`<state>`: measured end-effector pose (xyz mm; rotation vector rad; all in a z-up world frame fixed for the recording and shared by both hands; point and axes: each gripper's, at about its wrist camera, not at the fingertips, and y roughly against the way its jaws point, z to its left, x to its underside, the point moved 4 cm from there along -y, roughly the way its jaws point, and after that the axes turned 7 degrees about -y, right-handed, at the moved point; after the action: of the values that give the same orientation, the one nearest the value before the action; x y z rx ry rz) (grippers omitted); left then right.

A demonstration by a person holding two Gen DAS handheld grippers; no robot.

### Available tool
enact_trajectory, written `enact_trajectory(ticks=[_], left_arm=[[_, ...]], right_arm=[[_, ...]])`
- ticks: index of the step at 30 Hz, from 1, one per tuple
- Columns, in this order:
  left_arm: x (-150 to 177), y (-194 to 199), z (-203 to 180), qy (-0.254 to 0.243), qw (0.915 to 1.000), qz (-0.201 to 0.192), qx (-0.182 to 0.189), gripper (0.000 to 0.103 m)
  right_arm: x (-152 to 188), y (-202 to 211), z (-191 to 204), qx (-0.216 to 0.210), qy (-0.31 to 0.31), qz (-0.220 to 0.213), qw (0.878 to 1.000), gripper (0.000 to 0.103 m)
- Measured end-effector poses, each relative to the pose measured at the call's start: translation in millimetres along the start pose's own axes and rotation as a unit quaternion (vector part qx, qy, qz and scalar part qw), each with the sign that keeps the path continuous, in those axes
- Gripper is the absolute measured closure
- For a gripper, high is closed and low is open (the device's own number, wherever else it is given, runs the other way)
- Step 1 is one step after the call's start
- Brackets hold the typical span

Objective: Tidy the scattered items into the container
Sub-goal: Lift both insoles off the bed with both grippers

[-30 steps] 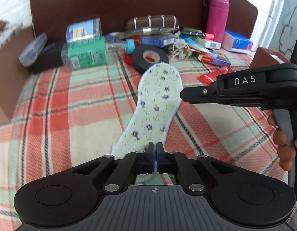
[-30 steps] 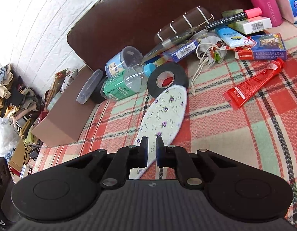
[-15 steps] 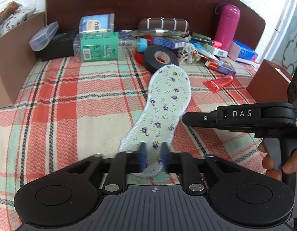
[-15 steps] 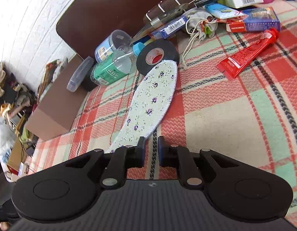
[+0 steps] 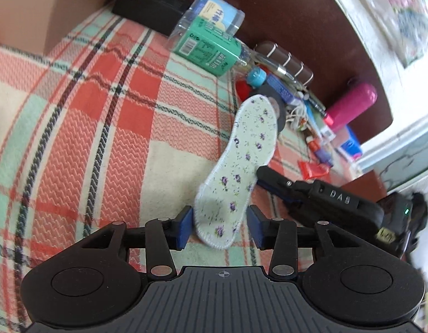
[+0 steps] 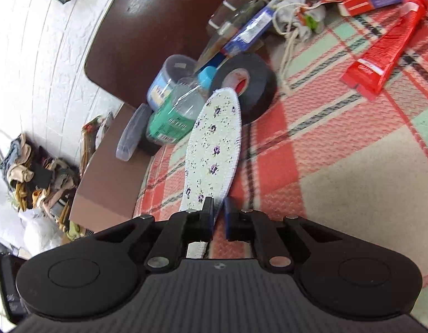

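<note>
Insole (image 5: 243, 166) has passed from our left gripper (image 5: 219, 229), jaws just opened and now spread clear of the heel, to our right gripper (image 6: 219, 216) pinching its near edge above the plaid blanket (image 5: 89, 138); thin edge-grip, so it could slip or flop.

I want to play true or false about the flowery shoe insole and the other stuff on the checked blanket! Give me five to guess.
1. The left gripper is squeezing the insole. False: its jaws stand open on either side of the heel and have just been opening.
2. The right gripper is pinching the insole's edge. True.
3. The roll of black tape lies at the insole's toe end. True.
4. The red tube lies on top of the insole. False: it lies apart on the blanket.
5. The pink bottle is between the left jaws. False: it is far back by the headboard.
</note>
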<state>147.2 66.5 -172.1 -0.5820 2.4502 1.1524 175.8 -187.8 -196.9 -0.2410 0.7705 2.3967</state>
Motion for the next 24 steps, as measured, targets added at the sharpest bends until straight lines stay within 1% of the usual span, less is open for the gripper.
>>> enact_trajectory(ticks=[1, 3, 5, 6, 8, 9, 10, 14, 16, 19, 21, 22, 23, 24], left_arm=[[-0.3, -1.2, 2.2, 0.013, 0.9999, -0.001, 0.008, 0.04], [-0.9, -3.3, 6.4, 0.033, 0.9992, -0.005, 0.022, 0.04], [-2.4, -5.5, 6.4, 0.033, 0.9991, -0.006, 0.025, 0.043], [-3.4, -6.1, 5.2, 0.027, 0.9993, -0.006, 0.024, 0.046], [-4.2, -7.8, 1.4, 0.011, 0.9997, -0.003, 0.021, 0.074], [-3.8, -9.0, 0.1, 0.006, 0.9998, 0.001, 0.021, 0.081], [-3.3, -10.2, -1.1, 0.002, 0.9997, 0.004, 0.022, 0.101], [-1.1, -9.5, -4.5, -0.021, 0.9997, 0.004, 0.013, 0.103], [-1.4, -9.1, -2.4, -0.021, 0.9997, 0.006, 0.011, 0.103], [-2.4, -8.9, 3.1, -0.018, 0.9998, 0.007, 0.009, 0.097], [-2.5, -9.1, 8.2, -0.012, 0.9998, 0.012, 0.013, 0.098], [-2.6, -8.6, 10.2, -0.009, 0.9997, 0.014, 0.018, 0.099], [-2.9, -7.5, 11.4, -0.008, 0.9996, 0.014, 0.025, 0.103], [-3.3, -6.2, 12.3, -0.007, 0.9994, 0.013, 0.032, 0.103]], right_arm=[[1.3, -0.7, 1.2, -0.004, 0.0, 0.005, 1.0, 0.095], [3.8, -1.6, 3.5, -0.003, 0.004, 0.009, 1.0, 0.095], [4.4, -2.8, 4.5, 0.0, 0.007, 0.012, 1.0, 0.095], [4.5, -3.3, 4.8, 0.001, 0.007, 0.012, 1.0, 0.095], [4.8, -3.2, 5.7, 0.003, 0.008, 0.013, 1.0, 0.095], [4.9, -3.0, 6.0, 0.003, 0.009, 0.013, 1.0, 0.094], [4.8, -2.8, 5.7, 0.002, 0.01, 0.014, 1.0, 0.092], [2.0, 0.5, 1.4, 0.008, 0.004, 0.002, 1.0, 0.091], [-1.1, 1.4, -2.1, 0.012, -0.001, -0.006, 1.0, 0.091], [-4.5, -2.3, -3.7, 0.009, -0.007, -0.008, 1.0, 0.09], [-6.0, -5.9, -2.1, 0.008, -0.003, -0.01, 1.0, 0.088], [-6.8, -7.4, -1.3, 0.006, -0.001, -0.01, 1.0, 0.085], [-7.5, -8.4, -0.3, 0.0, 0.0, -0.01, 1.0, 0.078], [-8.1, -9.4, 0.7, -0.006, 0.0, -0.01, 1.0, 0.074]])
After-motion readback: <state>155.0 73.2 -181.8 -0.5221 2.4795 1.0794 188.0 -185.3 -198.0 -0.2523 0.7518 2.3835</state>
